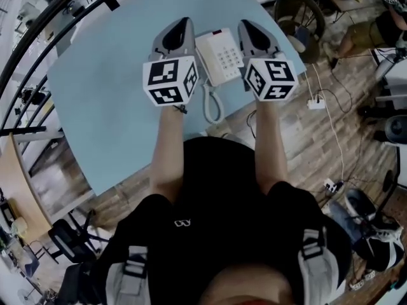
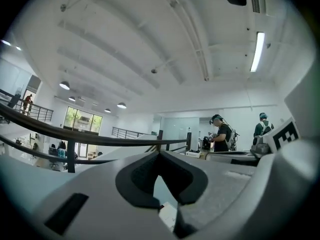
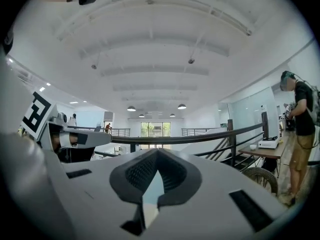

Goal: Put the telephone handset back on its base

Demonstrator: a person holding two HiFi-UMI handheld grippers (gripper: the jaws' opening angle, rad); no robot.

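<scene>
A white telephone (image 1: 224, 56) with a keypad sits on the light blue table (image 1: 108, 88), between my two grippers. Its handset (image 1: 205, 57) appears to lie along the left side of the base, and the curly cord (image 1: 212, 104) loops toward the table's near edge. My left gripper (image 1: 184, 23) is just left of the phone, jaws shut with nothing between them. The right gripper (image 1: 245, 24) is just right of the phone, its jaws also together and empty. Both gripper views point up at the ceiling, showing only the closed tips (image 2: 160, 153) (image 3: 157, 151).
The table's near edge runs just in front of my arms. A wicker chair (image 1: 299, 11) stands at the right rear, and a power strip (image 1: 316, 103) with cables lies on the wooden floor. A black railing (image 1: 38, 24) curves past the left. A person (image 3: 300, 134) stands off to the right.
</scene>
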